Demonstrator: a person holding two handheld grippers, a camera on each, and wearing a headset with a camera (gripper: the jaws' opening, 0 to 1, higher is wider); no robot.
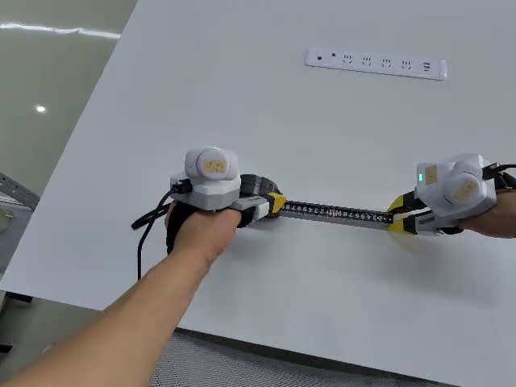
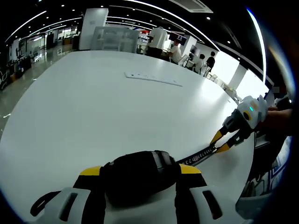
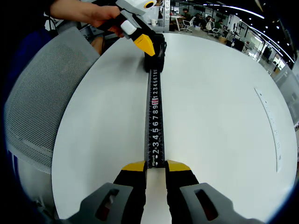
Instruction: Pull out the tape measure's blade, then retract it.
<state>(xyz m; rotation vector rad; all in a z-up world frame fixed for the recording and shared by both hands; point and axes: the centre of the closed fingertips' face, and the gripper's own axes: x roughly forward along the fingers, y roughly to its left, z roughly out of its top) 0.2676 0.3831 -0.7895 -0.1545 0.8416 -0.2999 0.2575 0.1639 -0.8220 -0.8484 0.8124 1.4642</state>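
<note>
Right gripper [image 3: 155, 167] pinching the blade [image 3: 155, 116] tip, left gripper [image 2: 140, 170] clamped on the case [image 3: 155, 58]: one slip and it whips back!

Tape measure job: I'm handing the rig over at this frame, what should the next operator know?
Left gripper: jaws shut on the tape measure case.
Right gripper: jaws shut on the tip of the blade.
The blade runs straight between the two grippers, over the white table.
Done: blade pulled out.
Left: retract it into the case.
</note>
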